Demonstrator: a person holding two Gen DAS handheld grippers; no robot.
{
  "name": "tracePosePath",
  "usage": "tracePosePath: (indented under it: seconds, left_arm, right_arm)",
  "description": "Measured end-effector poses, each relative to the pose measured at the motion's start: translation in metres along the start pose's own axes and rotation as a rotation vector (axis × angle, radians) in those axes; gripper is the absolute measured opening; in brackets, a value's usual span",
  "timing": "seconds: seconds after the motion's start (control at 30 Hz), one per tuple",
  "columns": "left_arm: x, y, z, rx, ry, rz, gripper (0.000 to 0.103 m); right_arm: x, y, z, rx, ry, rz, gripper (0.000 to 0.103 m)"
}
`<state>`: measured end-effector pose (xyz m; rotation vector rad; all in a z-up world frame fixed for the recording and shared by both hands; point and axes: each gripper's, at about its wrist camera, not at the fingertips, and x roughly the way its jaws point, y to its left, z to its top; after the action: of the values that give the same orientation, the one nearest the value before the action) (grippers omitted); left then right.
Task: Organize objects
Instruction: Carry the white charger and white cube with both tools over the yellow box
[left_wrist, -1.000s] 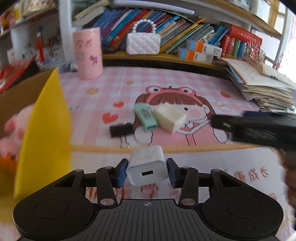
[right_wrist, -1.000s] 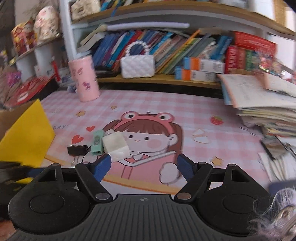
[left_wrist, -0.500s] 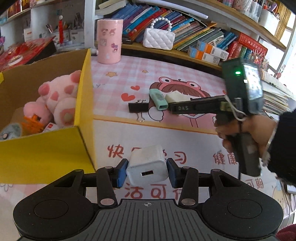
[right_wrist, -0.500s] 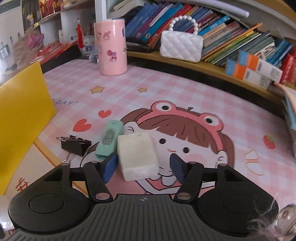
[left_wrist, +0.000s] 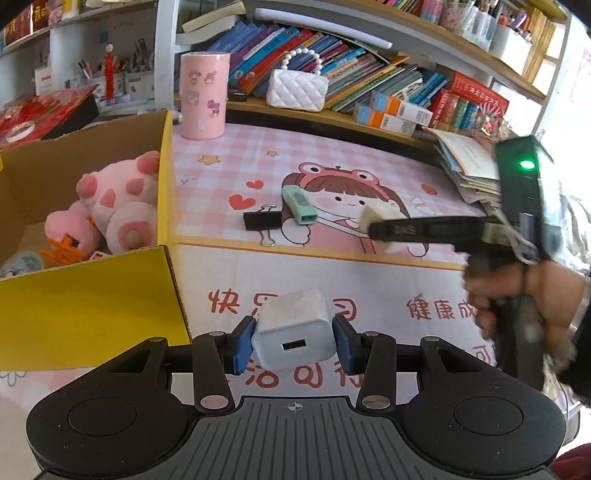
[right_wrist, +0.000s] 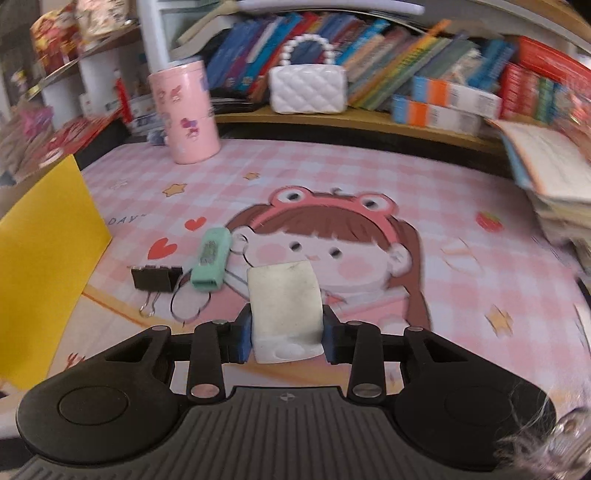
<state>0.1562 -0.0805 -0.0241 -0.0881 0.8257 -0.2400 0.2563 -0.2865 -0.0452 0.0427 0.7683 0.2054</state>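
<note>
Two grippers: both were loaded
Left gripper (left_wrist: 293, 345): clamped on white charger (left_wrist: 293, 332); box (left_wrist: 164, 177) lay at ten o'clock, nearer this hand
Right gripper (right_wrist: 288, 338): jaws just closed, gripping cream block (right_wrist: 284, 302) above mat (right_wrist: 369, 177)

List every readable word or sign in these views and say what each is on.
"快" and "健康成": red print on the pink desk mat, partly hidden.
"DAY": on the mat, right wrist view.
"DAS", faint: on the right gripper's finger.
Book spines and orange boxes: too small or blurred.
</note>
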Motion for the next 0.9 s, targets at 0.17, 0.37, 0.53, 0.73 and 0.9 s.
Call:
tracePosePath:
  seconds: [0.17,0.37,0.53,0.73,0.9]
  left_arm:
    - [-0.011,0.005,-0.004,0.023,-0.02,-0.032,0.043]
    - [-0.028,0.016,-0.013,0.028,-0.04,-0.072,0.043]
    - [-0.039,0.027,-0.024,0.03,-0.045,-0.098,0.043]
    - [-0.056,0.044,-0.041,0.025,-0.043,-0.12,0.043]
    - [-0.072,0.063,-0.06,-0.006,-0.025,-0.119,0.043]
  right_arm:
    - [-0.044,0.006,-0.018,0.08,-0.005,-0.044,0.033]
    - [-0.093,0.027,-0.044,0.171,-0.033,-0.06,0.033]
    - [-0.12,0.05,-0.067,0.149,-0.037,-0.092,0.033]
    - [-0.135,0.077,-0.086,0.136,-0.027,-0.117,0.033]
    - [-0.144,0.105,-0.104,0.121,-0.001,-0.113,0.033]
